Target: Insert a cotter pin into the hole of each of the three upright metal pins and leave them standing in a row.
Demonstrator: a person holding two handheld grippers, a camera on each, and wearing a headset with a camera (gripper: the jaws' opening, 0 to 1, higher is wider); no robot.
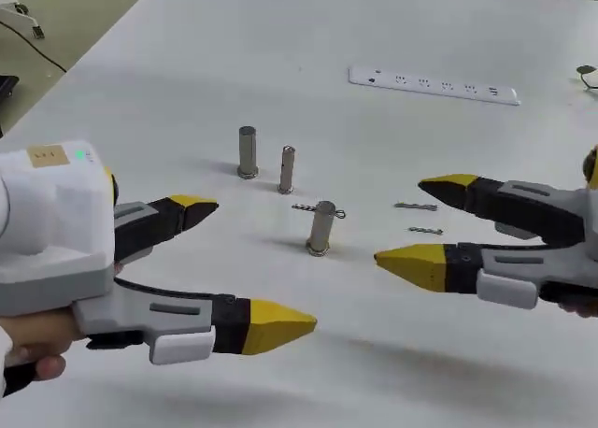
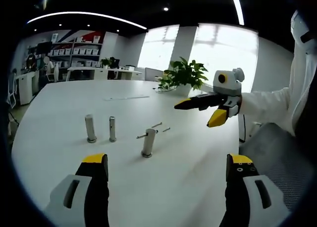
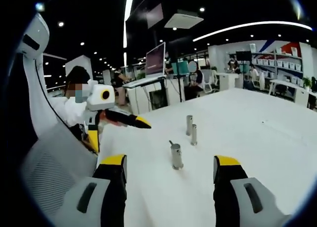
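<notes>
Three upright metal pins stand on the white table: a far-left pin (image 1: 248, 152), a middle pin (image 1: 287, 169) and a nearer pin (image 1: 321, 228) with a cotter pin (image 1: 316, 207) through its top. Two loose cotter pins (image 1: 415, 206) (image 1: 425, 230) lie to its right. My left gripper (image 1: 252, 264) is open at the near left, empty. My right gripper (image 1: 416, 222) is open at the right, just beside the loose cotter pins. The pins show in the left gripper view (image 2: 148, 142) and the right gripper view (image 3: 176, 156).
A white power strip (image 1: 433, 85) lies at the far side of the table. A cable (image 1: 37, 49) runs along the floor at the far left. The table edge (image 1: 56, 82) runs diagonally on the left. A potted plant (image 2: 184, 76) stands beyond the table.
</notes>
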